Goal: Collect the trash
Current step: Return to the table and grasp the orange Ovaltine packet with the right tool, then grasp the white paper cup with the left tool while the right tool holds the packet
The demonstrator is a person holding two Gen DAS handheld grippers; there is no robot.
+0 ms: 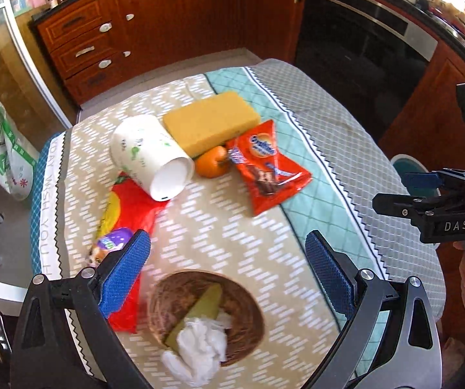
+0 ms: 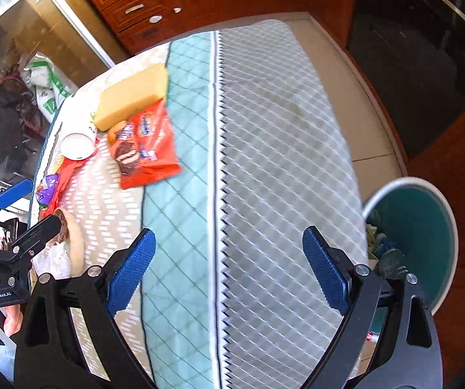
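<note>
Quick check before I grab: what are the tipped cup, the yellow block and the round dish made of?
Cup: looks like matte white paper, printed, thin wall. Yellow block: probably foam sponge, porous dull surface. Dish: seemingly woven fibre or wicker, brown coiled texture, though blurred; it holds crumpled white tissue.

Red snack packet, yellow sponge (zigzag-patterned beige cloth).
</note>
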